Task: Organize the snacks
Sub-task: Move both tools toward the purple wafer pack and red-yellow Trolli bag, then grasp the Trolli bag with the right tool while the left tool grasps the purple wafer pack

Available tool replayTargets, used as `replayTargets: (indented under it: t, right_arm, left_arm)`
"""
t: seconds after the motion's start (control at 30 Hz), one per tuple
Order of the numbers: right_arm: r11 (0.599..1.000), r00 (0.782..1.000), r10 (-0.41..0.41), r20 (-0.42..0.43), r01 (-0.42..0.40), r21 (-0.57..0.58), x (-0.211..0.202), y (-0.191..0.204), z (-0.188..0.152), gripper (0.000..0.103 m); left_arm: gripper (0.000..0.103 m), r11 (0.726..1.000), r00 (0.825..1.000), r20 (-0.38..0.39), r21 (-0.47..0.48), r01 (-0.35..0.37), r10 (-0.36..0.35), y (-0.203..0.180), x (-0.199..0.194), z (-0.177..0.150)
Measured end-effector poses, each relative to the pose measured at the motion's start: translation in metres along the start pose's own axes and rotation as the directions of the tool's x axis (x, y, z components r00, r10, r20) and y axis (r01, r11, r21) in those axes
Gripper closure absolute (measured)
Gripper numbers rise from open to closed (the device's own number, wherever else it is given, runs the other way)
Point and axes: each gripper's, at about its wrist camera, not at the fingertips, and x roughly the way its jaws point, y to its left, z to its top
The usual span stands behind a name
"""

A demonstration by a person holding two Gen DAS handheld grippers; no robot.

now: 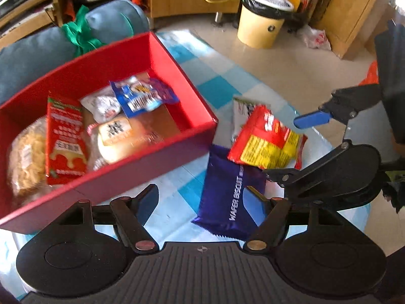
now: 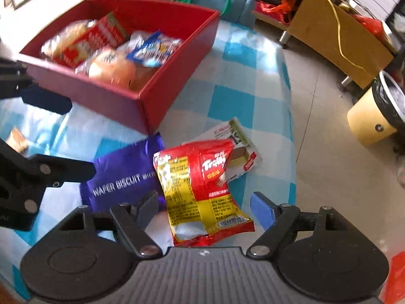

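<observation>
Nearest to me, my left gripper points steeply down with its jaws spread and nothing pressed between them; its right pad lies over the purple wafer biscuit packet, which sits flat on the checked tablecloth just off the near corner of the red box. My right gripper also tips steeply down, fingers apart and gripping nothing, straddling the near end of the red-and-yellow gummy bag; that bag rests on the cloth with one edge overlapping the wafer packet, on the side away from the box. Under the gummy bag's far end, also outside the box, lies a white packet. So I judge three snacks are left to move. Farther off, the red box already holds a good share: a red carton, a wrapped bun, a blue sachet, a small white wrapped piece and a bag of pale crisps or noodles, I cannot tell which. The job looks past halfway.
</observation>
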Motion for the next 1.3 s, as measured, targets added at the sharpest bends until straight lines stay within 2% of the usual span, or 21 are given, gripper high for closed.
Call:
replayTargets:
  t: [0.43, 0.67, 0.8, 0.83, 0.9, 0.93, 1.03, 1.2, 1.3]
  right_arm:
    - [1.000, 1.000, 0.013, 0.000, -0.013, -0.004, 0.018, -0.008, 0.009, 0.021]
    - [0.998, 1.000, 0.018, 0.014, -0.017, -0.068, 0.014, -0.002, 0.005, 0.020]
    - [0.999, 1.000, 0.005, 0.005, -0.005, -0.038, 0.016, -0.006, 0.006, 0.021]
    - [1.000, 1.000, 0.015, 0.001, -0.015, -0.010, 0.016, -0.008, 0.006, 0.022]
    - [0.998, 0.999, 0.050, 0.003, -0.050, 0.032, 0.014, -0.011, 0.002, 0.039]
    - [0.997, 0.998, 0.060, 0.001, -0.060, 0.047, 0.012, -0.012, 0.000, 0.042]
    - [0.998, 1.000, 0.027, -0.017, -0.026, 0.055, 0.009, -0.010, -0.007, 0.051]
    - [0.995, 0.997, 0.065, -0.043, -0.062, 0.082, 0.002, -0.007, -0.026, 0.052]
    - [0.992, 0.995, 0.083, -0.051, -0.078, 0.096, -0.002, -0.006, -0.036, 0.052]
  left_arm:
    - [0.021, 0.996, 0.996, -0.067, 0.058, 0.063, -0.059, -0.009, 0.019, -0.005]
    - [0.020, 0.997, 0.994, -0.092, 0.048, 0.058, -0.053, -0.005, 0.027, -0.004]
    - [0.020, 0.997, 0.994, -0.098, 0.049, 0.058, -0.053, -0.004, 0.028, -0.004]
    - [0.020, 0.997, 0.994, -0.098, 0.049, 0.059, -0.054, -0.004, 0.027, -0.005]
    - [0.020, 0.997, 0.994, -0.097, 0.045, 0.061, -0.056, -0.001, 0.026, -0.005]
    - [0.020, 0.997, 0.994, -0.096, 0.044, 0.062, -0.057, 0.000, 0.026, -0.005]
    - [0.020, 0.997, 0.994, -0.094, 0.043, 0.063, -0.059, 0.002, 0.024, -0.006]
    - [0.019, 0.996, 0.994, -0.091, 0.056, 0.067, -0.062, -0.003, 0.023, -0.006]
    - [0.019, 0.993, 0.994, -0.091, 0.098, 0.069, -0.060, -0.014, 0.027, -0.004]
